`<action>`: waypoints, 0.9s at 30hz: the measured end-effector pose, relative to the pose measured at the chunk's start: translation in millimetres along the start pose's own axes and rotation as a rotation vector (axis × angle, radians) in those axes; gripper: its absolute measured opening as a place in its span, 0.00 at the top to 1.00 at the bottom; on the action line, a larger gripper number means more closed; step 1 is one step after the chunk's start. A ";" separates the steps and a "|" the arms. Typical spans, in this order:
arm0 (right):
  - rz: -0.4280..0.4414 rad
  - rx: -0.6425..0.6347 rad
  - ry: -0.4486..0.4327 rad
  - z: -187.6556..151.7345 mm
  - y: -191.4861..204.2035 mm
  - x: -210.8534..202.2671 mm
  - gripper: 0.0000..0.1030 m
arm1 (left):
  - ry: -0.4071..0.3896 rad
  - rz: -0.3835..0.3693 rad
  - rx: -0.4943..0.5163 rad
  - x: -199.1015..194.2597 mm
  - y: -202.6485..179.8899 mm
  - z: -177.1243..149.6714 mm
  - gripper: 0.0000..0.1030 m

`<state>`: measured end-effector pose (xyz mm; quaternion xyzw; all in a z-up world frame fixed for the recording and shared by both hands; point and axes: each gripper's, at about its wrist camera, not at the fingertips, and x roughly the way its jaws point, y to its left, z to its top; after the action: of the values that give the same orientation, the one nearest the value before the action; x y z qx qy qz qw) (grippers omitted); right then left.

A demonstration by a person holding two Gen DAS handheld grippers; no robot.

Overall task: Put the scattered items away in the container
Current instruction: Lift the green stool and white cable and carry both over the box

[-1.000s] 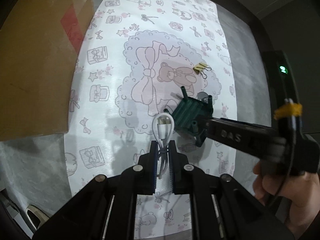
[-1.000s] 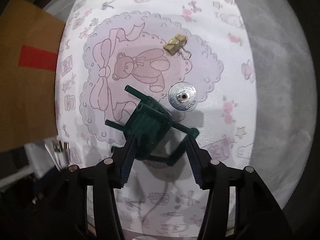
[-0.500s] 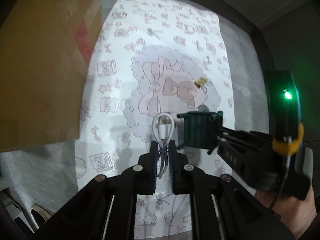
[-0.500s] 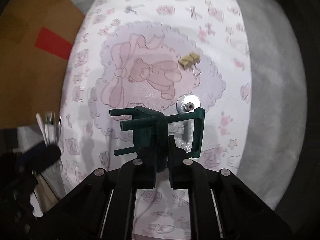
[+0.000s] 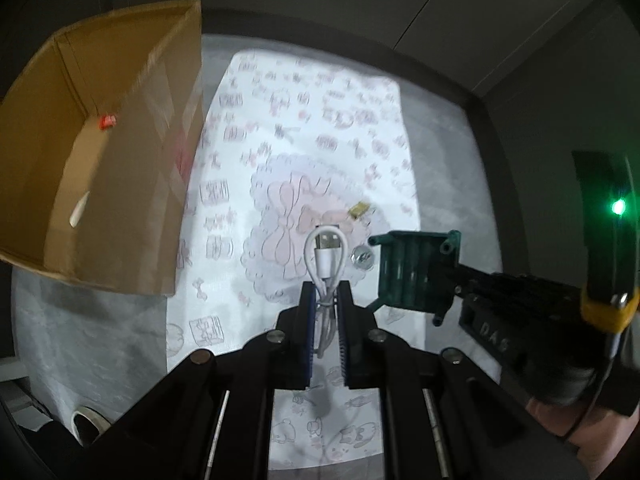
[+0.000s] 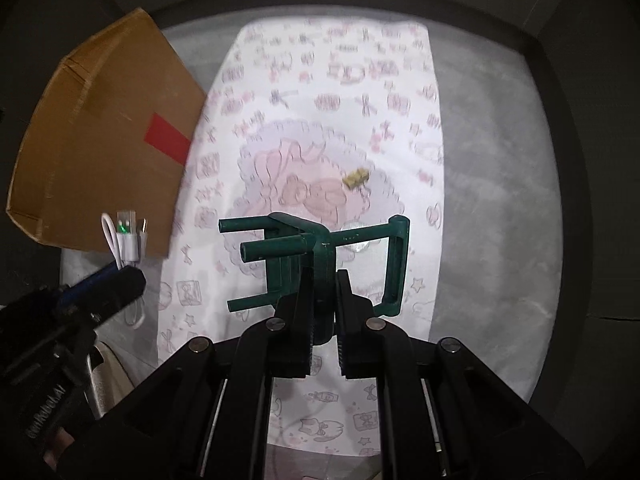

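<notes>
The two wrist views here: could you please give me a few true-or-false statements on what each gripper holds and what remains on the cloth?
1. The left gripper is shut on a white cable. True.
2. The right gripper is open and holds nothing. False: it is shut on a green chair.
3. A gold clip lies on the cloth. True.
4. The box stands right of the cloth. False: it stands to its left.
5. A metal disc lies in the box. False: it lies on the cloth.
</notes>
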<state>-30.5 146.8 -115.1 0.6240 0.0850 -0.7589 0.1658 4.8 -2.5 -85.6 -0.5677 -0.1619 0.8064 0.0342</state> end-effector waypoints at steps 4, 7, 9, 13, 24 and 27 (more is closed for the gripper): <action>0.009 0.015 -0.039 2.2 4.7 -22.1 0.92 | -0.057 0.017 0.006 -30.5 -1.0 17.0 0.90; 0.032 0.033 -0.068 5.5 9.3 -41.8 0.92 | -0.092 0.030 0.010 -48.6 -0.6 26.1 0.90; 0.041 0.029 -0.091 8.7 15.9 -58.5 0.92 | -0.115 0.048 0.028 -59.7 -2.5 30.8 0.90; 0.052 0.007 -0.141 17.2 33.1 -94.6 0.91 | -0.160 0.092 0.056 -77.9 -4.3 38.9 0.90; 0.058 -0.073 -0.240 46.9 89.8 -142.0 0.91 | -0.211 0.151 0.055 -121.4 20.6 65.1 0.90; 0.069 -0.108 -0.250 58.8 115.7 -146.4 0.91 | -0.211 0.160 0.048 -131.3 35.8 71.3 0.90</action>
<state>-18.8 40.6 48.9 0.5174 0.0826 -0.8188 0.2345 -10.3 -83.6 44.1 -0.4899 -0.0995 0.8654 -0.0336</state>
